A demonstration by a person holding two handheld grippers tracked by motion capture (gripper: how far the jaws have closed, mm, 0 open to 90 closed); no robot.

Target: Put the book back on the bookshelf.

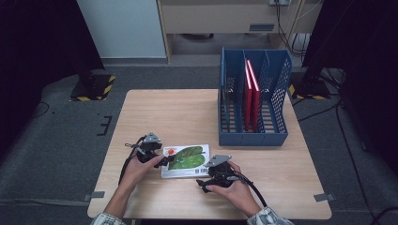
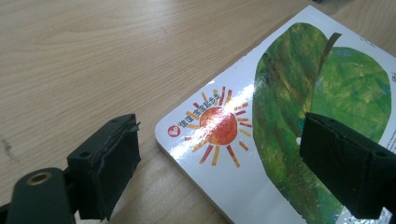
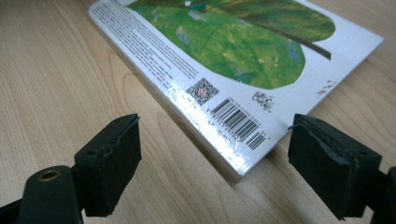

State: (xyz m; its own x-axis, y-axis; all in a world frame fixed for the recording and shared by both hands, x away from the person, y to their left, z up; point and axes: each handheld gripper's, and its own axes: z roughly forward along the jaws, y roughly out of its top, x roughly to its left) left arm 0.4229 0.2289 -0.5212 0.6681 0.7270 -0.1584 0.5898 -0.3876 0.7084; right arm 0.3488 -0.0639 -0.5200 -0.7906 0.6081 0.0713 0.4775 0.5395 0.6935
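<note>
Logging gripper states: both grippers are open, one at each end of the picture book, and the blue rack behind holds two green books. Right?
One slip: the books in the blue rack are red, as the high view shows. The rest holds.

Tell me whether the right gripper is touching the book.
Apart. In the right gripper view the right gripper stands open, bare table showing between each jaw and the book.

**Book near the front edge, rack behind it**

A book lies flat on the table, toward six o'clock. A file rack stands at about one o'clock from it, with two books upright in its middle slot. The left gripper sits at the book's nine o'clock corner, the right gripper at its five o'clock corner.
</note>
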